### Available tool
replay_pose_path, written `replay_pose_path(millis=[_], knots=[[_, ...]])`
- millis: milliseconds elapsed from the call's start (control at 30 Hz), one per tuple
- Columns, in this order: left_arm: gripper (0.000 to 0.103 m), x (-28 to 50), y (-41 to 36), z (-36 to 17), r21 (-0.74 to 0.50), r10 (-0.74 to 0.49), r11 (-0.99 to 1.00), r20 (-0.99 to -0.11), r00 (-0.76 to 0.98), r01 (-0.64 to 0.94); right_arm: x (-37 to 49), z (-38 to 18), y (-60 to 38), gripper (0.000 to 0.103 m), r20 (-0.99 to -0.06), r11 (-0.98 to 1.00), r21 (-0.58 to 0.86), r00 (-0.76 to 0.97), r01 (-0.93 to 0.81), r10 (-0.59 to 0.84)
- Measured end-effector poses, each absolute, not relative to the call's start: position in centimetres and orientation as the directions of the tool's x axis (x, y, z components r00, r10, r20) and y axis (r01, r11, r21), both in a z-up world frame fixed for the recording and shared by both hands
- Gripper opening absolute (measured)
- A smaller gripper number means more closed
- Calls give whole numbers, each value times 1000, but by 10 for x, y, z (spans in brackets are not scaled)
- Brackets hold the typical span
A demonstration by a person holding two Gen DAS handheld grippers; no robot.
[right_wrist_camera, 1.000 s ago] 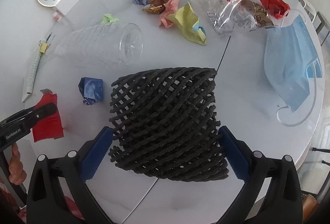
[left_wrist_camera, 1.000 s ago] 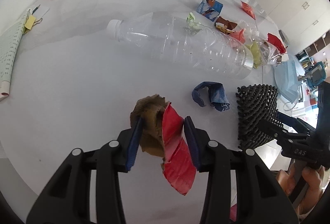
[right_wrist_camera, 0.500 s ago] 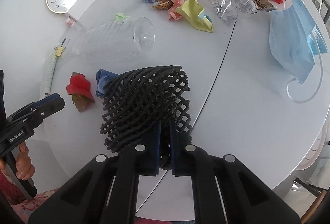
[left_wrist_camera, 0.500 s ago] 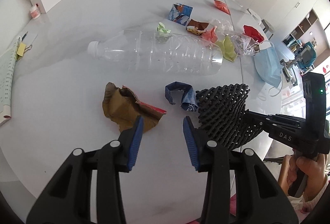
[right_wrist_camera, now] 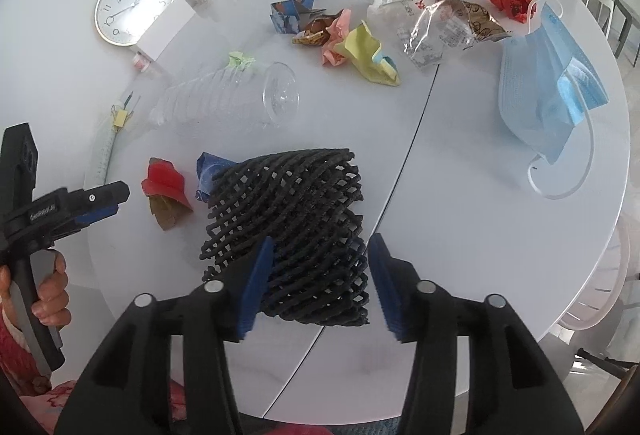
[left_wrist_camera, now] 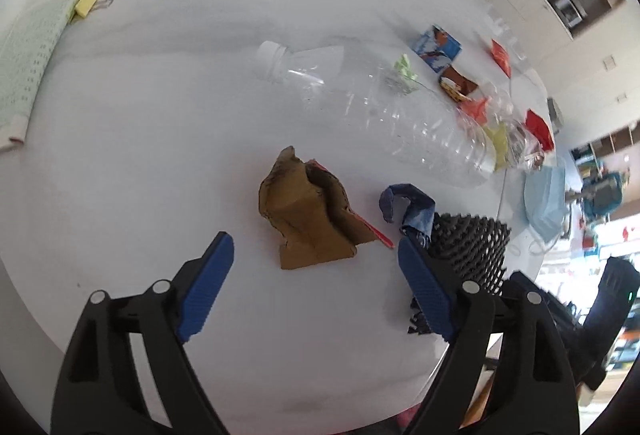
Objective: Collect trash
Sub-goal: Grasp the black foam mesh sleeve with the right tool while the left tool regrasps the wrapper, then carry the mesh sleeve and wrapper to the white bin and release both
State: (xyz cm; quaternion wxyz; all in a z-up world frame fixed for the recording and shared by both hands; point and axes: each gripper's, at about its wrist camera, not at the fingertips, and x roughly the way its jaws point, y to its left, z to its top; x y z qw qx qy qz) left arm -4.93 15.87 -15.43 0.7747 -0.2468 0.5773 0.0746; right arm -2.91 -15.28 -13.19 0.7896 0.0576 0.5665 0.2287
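Through the left wrist view, our left tool [left_wrist_camera: 310,269] hangs over the white surface [left_wrist_camera: 160,163] with its jaws opening wide and nothing pressed between them. Just ahead of the fingertips lies the brown-and-red wrapper [left_wrist_camera: 308,213], crumpled into a stiff little tent. We judge it light and springy, likely to skid on the glossy top, so the raised fold in its middle is the place to pinch. Beside it sit a crumpled blue scrap [left_wrist_camera: 408,205] and, farther off, a clear plastic bottle [left_wrist_camera: 384,115] lying on its side: light, smooth, and apt to roll.

Through the right wrist view, our right tool [right_wrist_camera: 318,275] straddles the black foam net [right_wrist_camera: 292,231], jaws opening; the left pad looks to touch the mesh, the right stands clear, so we do not count it gripped. The net is a soft, squashy lattice sleeve resting near the surface edge; it should compress readily, so we would take it across its middle.
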Motion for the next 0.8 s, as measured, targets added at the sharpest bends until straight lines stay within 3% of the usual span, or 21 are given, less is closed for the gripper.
replay_pose_path(millis=[100, 333, 400, 467, 500, 533, 800], knots=[[82, -37, 163, -172, -326, -207, 796, -938, 277, -509, -27, -126, -157, 62, -869, 891, 340, 263, -300, 420], [82, -16, 163, -204, -270, -206, 720, -963, 174, -639, -18, -113, -166, 81, -871, 883, 302, 273, -360, 409], [76, -13, 162, -207, -262, -200, 713, -965, 171, -650, -15, -108, -166, 85, -870, 864, 280, 269, -419, 412], [63, -9, 159, -205, -254, -182, 726, -967, 178, -640, -13, -104, -161, 93, -871, 826, 255, 252, -503, 422], [52, -6, 158, -205, -257, -183, 732, -966, 182, -631, -13, -102, -158, 94, -871, 800, 239, 243, -551, 428], [50, -4, 158, -205, -268, -193, 733, -963, 187, -625, -13, -100, -155, 97, -871, 773, 225, 232, -593, 432], [48, -20, 154, -200, -284, -176, 686, -958, 226, -670, -26, -108, -105, 101, -916, 307, 17, 108, -952, 387]])
